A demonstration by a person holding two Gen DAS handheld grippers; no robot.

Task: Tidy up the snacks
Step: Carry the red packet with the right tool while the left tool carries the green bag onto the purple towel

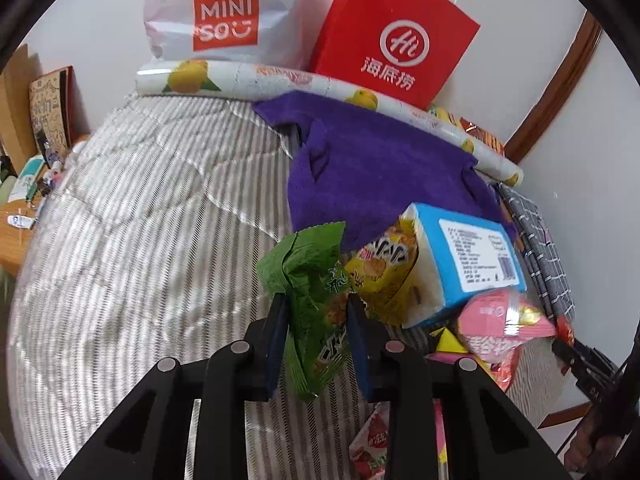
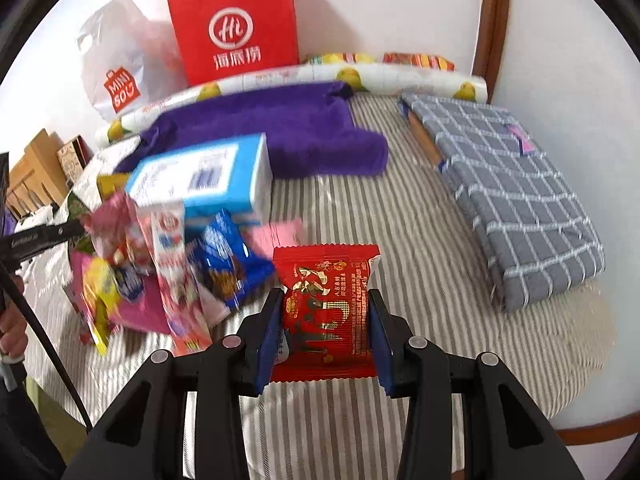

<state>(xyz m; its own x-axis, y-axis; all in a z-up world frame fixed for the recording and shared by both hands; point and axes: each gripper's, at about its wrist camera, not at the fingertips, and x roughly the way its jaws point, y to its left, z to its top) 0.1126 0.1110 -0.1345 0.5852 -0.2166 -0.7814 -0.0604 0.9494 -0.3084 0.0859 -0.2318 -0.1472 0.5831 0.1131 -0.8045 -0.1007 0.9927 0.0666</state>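
Note:
My left gripper is shut on a green snack packet and holds it above the striped bed cover. Right of it lies a snack pile: a yellow chip bag, a blue and white box and a pink packet. My right gripper is shut on a red snack packet over the striped cover. The same pile shows at its left, with the blue box, a blue packet and pink packets.
A purple towel lies behind the pile. A white MINISO bag, a red paper bag and a fruit-print roll stand along the wall. A folded grey checked cloth lies at the right. A cluttered desk is at the far left.

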